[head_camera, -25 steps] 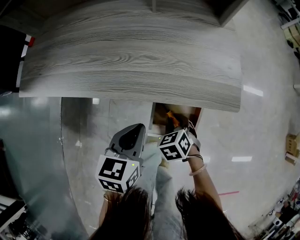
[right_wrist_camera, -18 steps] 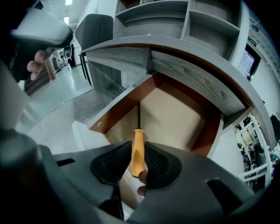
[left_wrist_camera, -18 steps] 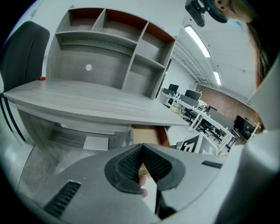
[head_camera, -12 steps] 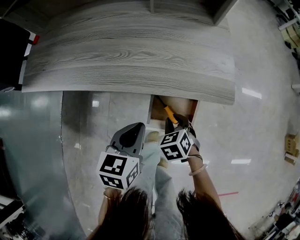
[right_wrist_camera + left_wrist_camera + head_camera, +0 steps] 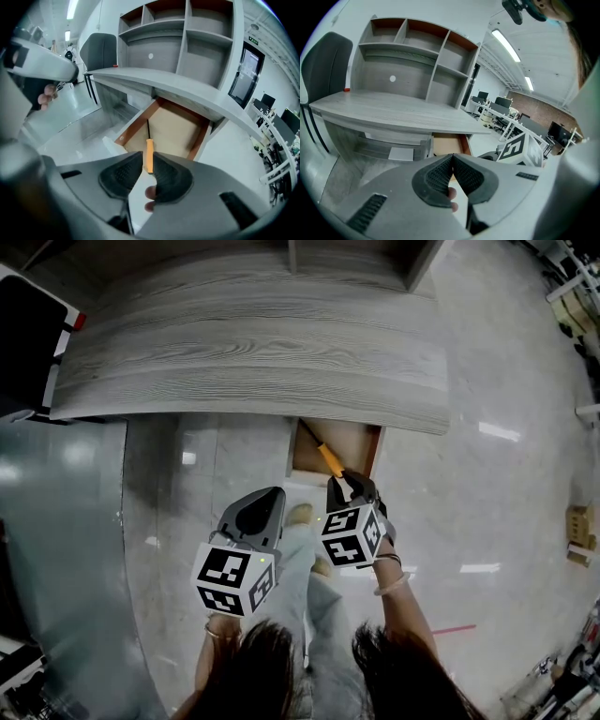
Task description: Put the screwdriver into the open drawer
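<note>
Screwdriver between the right gripper's jaws above the open drawer under the desk, left gripper to their left

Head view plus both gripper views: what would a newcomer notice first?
The orange-handled screwdriver clamped in the right gripper, shaft pointing into the open brown wooden drawer under the grey wood-grain desk. The left gripper sits shut and empty at the person's left, back from the drawer.

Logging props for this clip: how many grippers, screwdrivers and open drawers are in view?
Grippers: 2 (left gripper shut and empty; right gripper shut on the tool)
Screwdrivers: 1 (orange-handled screwdriver)
Open drawers: 1 (open drawer)
Total: 4
</note>
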Motion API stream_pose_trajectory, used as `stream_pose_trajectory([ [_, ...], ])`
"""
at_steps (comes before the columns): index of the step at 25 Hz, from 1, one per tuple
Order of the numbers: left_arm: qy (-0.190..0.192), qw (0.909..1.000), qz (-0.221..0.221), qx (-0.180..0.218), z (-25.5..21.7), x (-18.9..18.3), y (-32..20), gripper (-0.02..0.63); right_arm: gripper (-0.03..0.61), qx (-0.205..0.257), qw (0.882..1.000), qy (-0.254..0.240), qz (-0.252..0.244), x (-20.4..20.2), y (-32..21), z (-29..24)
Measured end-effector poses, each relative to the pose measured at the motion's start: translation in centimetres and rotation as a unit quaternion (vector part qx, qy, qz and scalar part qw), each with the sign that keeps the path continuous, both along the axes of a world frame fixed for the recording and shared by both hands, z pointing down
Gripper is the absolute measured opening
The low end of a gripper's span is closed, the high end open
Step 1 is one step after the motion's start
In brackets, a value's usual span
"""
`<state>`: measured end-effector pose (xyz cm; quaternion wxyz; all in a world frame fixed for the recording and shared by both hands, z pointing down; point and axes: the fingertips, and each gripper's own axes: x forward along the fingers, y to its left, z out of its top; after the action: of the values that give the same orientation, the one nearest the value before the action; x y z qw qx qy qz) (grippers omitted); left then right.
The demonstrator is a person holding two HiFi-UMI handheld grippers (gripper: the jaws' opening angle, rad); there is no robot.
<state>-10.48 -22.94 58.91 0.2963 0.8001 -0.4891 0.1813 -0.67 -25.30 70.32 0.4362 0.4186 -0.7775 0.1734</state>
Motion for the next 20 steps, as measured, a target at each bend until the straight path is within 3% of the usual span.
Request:
stream_pose_trajectory([
  [20,0.004,0.9996,-0.016,0.023,-6.3,2.9,5.9,0.017,0.04,0.046,0.998,-0.028,0.04,3.2,6.7,-7.9],
])
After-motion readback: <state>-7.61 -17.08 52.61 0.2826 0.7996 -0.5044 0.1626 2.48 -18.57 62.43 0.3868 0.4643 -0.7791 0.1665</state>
